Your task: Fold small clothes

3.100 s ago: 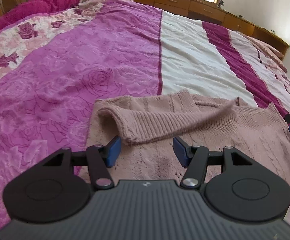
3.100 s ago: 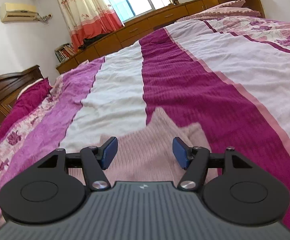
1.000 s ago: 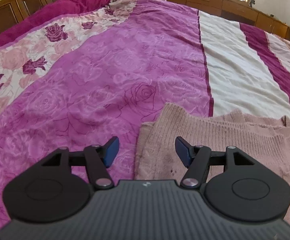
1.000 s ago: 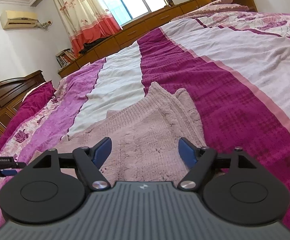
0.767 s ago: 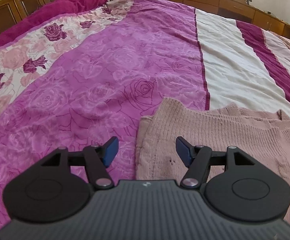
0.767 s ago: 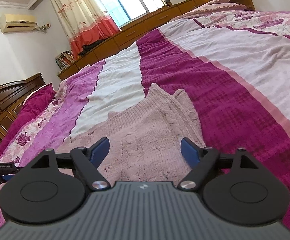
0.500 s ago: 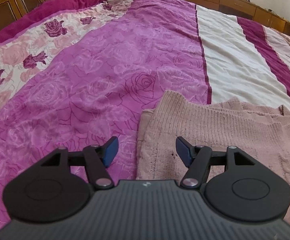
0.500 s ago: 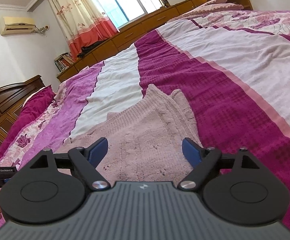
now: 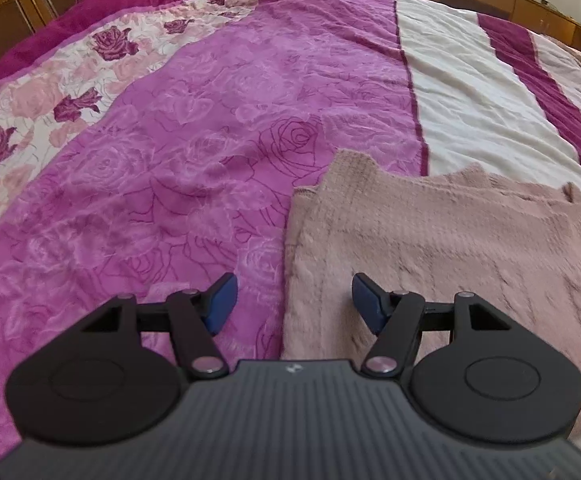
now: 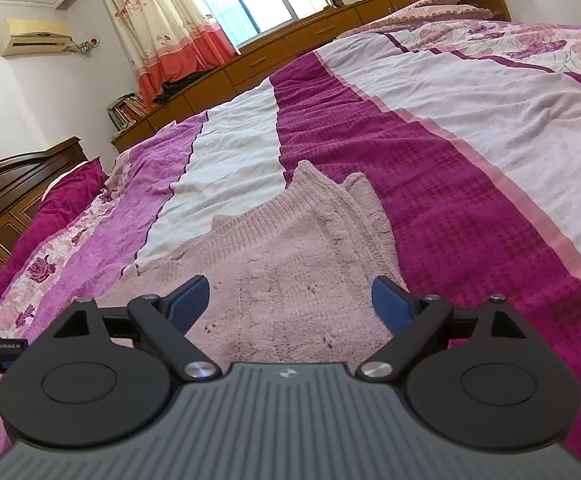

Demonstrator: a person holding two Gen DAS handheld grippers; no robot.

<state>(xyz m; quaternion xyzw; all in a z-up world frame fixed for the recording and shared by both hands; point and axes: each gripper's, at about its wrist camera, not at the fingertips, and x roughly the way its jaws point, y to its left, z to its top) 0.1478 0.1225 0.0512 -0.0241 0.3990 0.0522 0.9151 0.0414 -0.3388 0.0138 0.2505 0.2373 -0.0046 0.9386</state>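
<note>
Lay flat on the striped magenta, white and rose-print bedspread: the dusty-pink knitted sweater, partly folded, sleeve layers stacked along its far edge. Hovered over its left border, the left gripper, jaws wide apart and holding nothing, one blue pad over bedspread, the other over knit. Hung above the right half, the right gripper, jaws also spread and empty, both pads over the wool. Looked like a lining-up for the next fold. Best done, by judgement, with both sets of jaws dropped low onto matching side edges, biting all knit layers and no bedspread beneath. Worth lifting evenly after that, since loose knit probably sags and shifts its stacked layers.
</note>
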